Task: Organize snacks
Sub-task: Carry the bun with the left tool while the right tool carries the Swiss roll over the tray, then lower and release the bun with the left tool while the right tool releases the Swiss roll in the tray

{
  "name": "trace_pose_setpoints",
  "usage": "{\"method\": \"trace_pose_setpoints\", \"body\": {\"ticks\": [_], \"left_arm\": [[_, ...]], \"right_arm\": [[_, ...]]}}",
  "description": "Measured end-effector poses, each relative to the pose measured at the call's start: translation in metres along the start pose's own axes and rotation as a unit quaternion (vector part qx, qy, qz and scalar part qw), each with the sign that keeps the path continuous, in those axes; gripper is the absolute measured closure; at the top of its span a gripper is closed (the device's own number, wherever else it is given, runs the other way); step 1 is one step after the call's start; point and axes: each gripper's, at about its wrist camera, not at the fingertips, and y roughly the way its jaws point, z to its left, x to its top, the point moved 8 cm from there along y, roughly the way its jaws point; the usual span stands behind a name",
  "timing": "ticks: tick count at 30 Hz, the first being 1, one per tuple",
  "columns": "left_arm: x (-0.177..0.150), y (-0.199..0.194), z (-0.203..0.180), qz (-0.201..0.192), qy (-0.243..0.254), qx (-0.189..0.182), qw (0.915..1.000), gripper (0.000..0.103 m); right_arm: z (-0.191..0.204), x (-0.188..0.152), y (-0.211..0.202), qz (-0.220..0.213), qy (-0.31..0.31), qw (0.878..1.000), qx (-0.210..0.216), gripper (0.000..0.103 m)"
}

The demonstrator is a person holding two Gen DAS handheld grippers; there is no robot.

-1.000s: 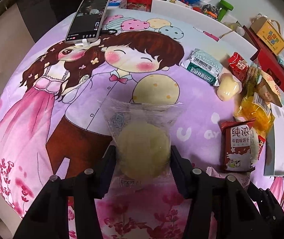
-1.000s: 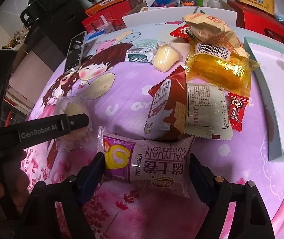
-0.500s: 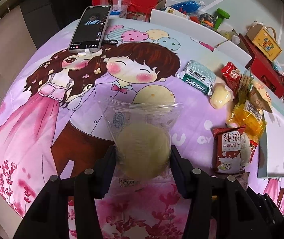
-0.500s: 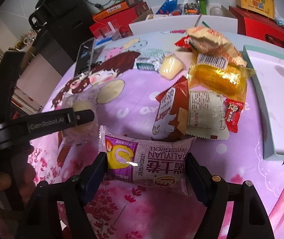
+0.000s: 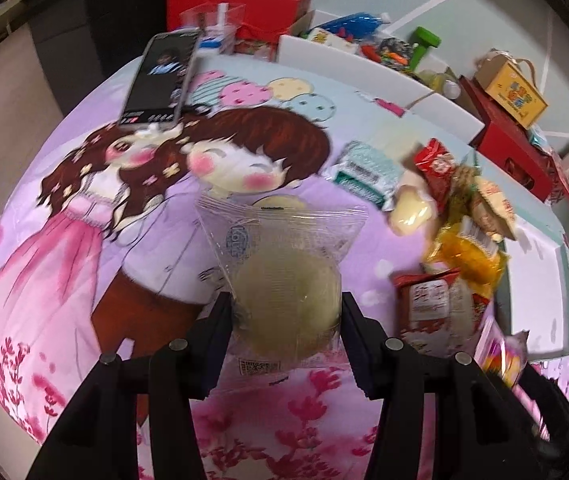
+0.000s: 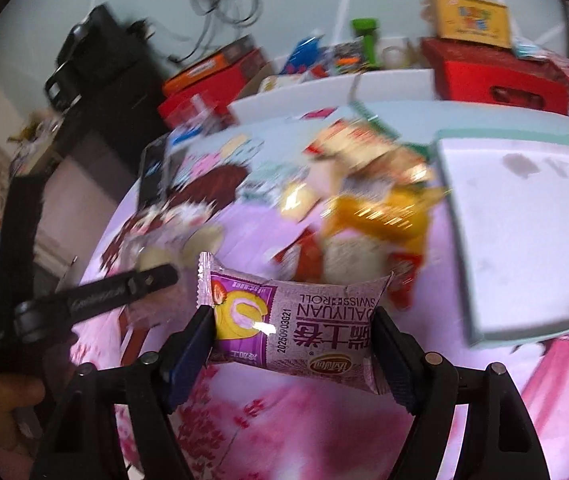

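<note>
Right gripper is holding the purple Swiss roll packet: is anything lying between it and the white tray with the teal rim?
Nothing visible blocks it. The purple Swiss roll packet is lifted in the right gripper, and the white teal-rimmed tray lies ahead to its right, bare inside. The pile of snack packets lies left of the tray.

pink swiss roll packet point(image 6: 298, 330) read upside down: "daliyuan swiss roll", with the number "20250903g21" printed sideways beside it, large chinese characters below and an oval gold brand logo too small to read. lettering on the other gripper's arm point(image 6: 96, 298) was blurred. other wrappers were blurred, unreadable.
</note>
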Motion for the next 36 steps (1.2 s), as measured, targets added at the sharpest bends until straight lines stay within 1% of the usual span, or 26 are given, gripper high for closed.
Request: {"method": "trace_pose_setpoints", "body": {"ticks": [5,8,11,17,23,27,29,33,36], "left_arm": [[0.012,-0.002,-0.040,-0.002,0.043,-0.019,0.9989,0.049],[0.025,-0.006,-0.070,-0.010,0.073,-0.028,0.9969,0.049],[0.036,-0.008,-0.104,-0.022,0.108,-0.037,0.9932,0.049],[0.046,-0.001,-0.176,-0.025,0.175,-0.078,0.9811,0.049],[0.046,0.013,-0.241,-0.027,0.226,-0.107,0.9680,0.049],[0.038,0.029,-0.280,-0.014,0.247,-0.129,0.9602,0.049],[0.034,0.039,-0.295,-0.010,0.257,-0.133,0.9572,0.049],[0.024,0.054,-0.315,-0.004,0.274,-0.140,0.9515,0.049],[0.019,0.062,-0.322,0.000,0.271,-0.150,0.9509,0.049]], "right_arm": [[-0.035,0.026,-0.015,-0.030,0.033,0.998,-0.038,0.024],[-0.059,0.042,-0.022,-0.045,0.055,0.996,-0.060,0.024],[-0.084,0.057,-0.026,-0.057,0.079,0.992,-0.080,0.024],[-0.135,0.080,-0.033,-0.076,0.122,0.982,-0.126,0.023],[-0.192,0.087,-0.035,-0.079,0.170,0.969,-0.163,0.023],[-0.231,0.089,-0.033,-0.077,0.199,0.959,-0.189,0.023],[-0.248,0.087,-0.033,-0.076,0.214,0.953,-0.200,0.023],[-0.275,0.081,-0.033,-0.076,0.241,0.943,-0.216,0.023],[-0.292,0.076,-0.034,-0.073,0.258,0.935,-0.231,0.023]]}}
